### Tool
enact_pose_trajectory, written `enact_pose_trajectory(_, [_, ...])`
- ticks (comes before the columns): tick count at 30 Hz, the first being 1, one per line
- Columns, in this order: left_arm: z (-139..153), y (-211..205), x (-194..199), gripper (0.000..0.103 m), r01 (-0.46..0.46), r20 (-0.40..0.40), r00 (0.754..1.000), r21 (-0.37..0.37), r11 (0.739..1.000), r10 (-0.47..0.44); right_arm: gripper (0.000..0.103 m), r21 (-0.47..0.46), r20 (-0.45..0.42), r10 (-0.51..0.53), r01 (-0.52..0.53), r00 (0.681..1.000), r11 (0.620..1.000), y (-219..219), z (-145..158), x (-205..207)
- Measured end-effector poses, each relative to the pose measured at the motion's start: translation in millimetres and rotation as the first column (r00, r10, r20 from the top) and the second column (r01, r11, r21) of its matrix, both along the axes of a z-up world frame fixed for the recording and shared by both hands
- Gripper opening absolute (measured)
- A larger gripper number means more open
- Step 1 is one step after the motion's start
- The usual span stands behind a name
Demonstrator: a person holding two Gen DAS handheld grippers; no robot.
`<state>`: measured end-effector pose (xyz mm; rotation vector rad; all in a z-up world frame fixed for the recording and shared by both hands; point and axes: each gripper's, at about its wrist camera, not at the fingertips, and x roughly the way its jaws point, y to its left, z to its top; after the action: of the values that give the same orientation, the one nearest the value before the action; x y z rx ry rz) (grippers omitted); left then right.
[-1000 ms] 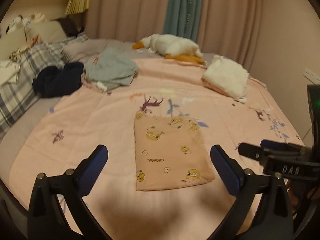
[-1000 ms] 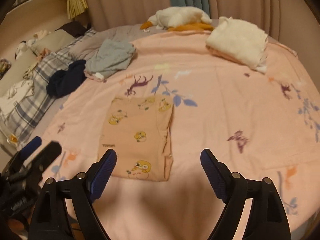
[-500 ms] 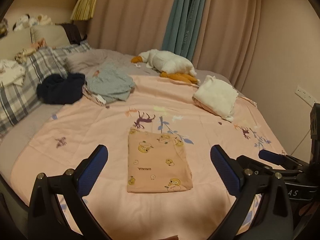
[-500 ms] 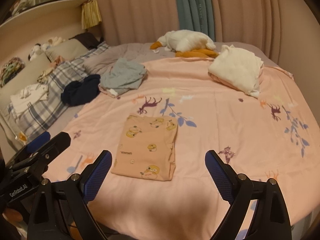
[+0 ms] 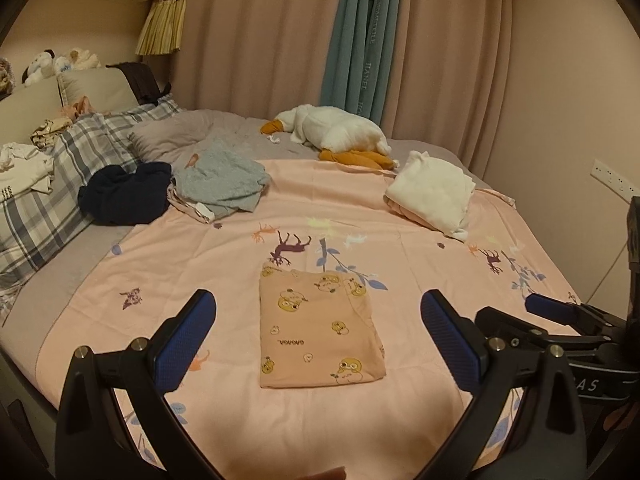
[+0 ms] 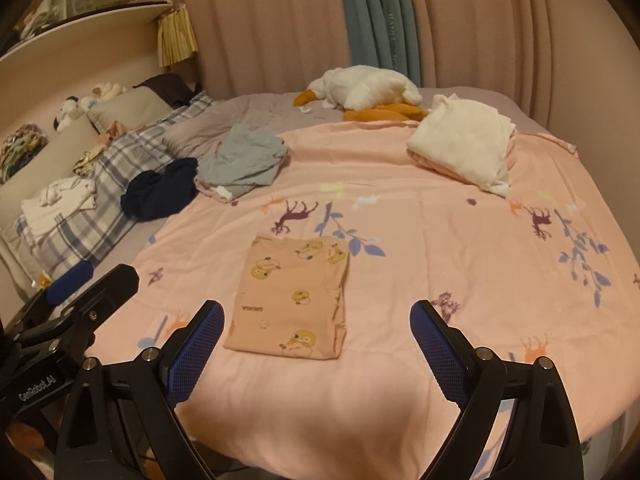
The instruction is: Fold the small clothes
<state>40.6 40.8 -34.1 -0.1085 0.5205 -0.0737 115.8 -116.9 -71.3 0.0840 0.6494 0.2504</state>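
The folded peach garment (image 5: 318,328) printed with yellow ducks lies flat as a neat rectangle on the pink bedspread (image 5: 420,256), near the front edge of the bed and touched by neither tool. Nearest the camera, the left gripper (image 5: 318,334) hangs above the spread with its blue-padded jaws spread wide and nothing between them; the garment shows in the gap but lies well below. The right gripper (image 6: 316,346) hovers the same way, its jaws having just been opening and now standing wide, empty, with the garment slightly left of the gap in its view. Each gripper appears at the side of the other's view: the right one at the right edge of the left wrist view, the left one at the lower left of the right wrist view. Just beyond the garment, the spread shows a purple deer and blue leaves print. Further back to the left, a grey-blue crumpled garment (image 5: 222,182) sits beside a dark navy bundle (image 5: 124,194), which rests against a plaid pillow (image 5: 60,184). To the right lies a folded white pile (image 5: 434,192). Behind it, a white plush goose (image 5: 336,132) with orange feet lies before the pink curtains (image 5: 260,36) and teal curtain (image 5: 360,36).
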Motion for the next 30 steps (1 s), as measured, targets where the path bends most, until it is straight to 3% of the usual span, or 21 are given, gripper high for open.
enact_pose_trajectory(5, [1.4,-2.5,-1.4,0.102,0.008,0.008,1.000,0.009,1.000,-0.009,0.094,0.048,0.037,-0.027,0.025,0.999,0.999,-5.6,4.0,-3.4])
enact_pose_trajectory(8, [0.4,-6.3,-1.5,0.103,0.024,0.006,1.000,0.020,1.000,-0.025,0.094,0.031,0.071,-0.068,0.066,0.995,0.997,-6.4,6.2,-5.3])
enact_pose_trajectory(19, [0.0,-14.3,-0.9,0.103,0.042,0.004,0.999,0.037,0.998,-0.042,0.094,0.008,0.068,-0.084,0.083,0.994,0.996,-5.9,6.8,-4.5])
enact_pose_trajectory(30, [-0.4,-4.5,2.2,0.103,-0.004,0.002,1.000,0.040,0.999,0.004,0.094,-0.014,0.064,-0.109,0.110,0.992,0.994,-11.4,4.7,-4.0])
